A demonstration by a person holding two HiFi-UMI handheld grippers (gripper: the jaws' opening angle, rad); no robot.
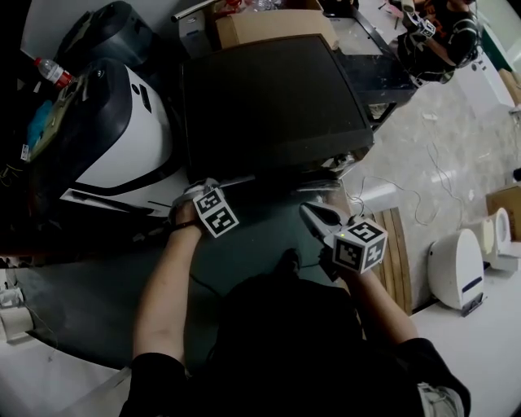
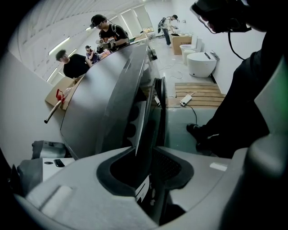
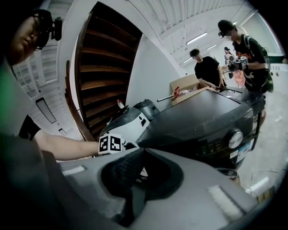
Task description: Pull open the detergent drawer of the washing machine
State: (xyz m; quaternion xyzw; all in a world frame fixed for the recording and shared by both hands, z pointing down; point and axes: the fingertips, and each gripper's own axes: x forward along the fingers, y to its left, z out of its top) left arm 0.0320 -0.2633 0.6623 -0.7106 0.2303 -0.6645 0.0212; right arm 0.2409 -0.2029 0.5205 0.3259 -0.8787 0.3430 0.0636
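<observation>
The dark washing machine (image 1: 269, 106) fills the middle of the head view, its control panel and round dial (image 3: 235, 138) facing me. My left gripper (image 1: 210, 189) is at the machine's front top left corner and points steeply down. Its jaws (image 2: 145, 150) stand apart, and the thin light-edged front of the detergent drawer (image 2: 143, 121) runs between them without either pad pressing on it. How far out the drawer stands I cannot tell. My right gripper (image 1: 313, 213) hangs in front of the machine, apart from it, with its tips (image 3: 143, 150) together and nothing in them.
A white-and-dark appliance (image 1: 122, 122) stands close on the machine's left, with a bottle (image 1: 53, 72) behind it. A cardboard box (image 1: 273, 24) lies behind the machine. On the right are a wooden slat board (image 1: 399, 261) and a white unit (image 1: 456, 265). Several people (image 3: 209, 67) stand beyond.
</observation>
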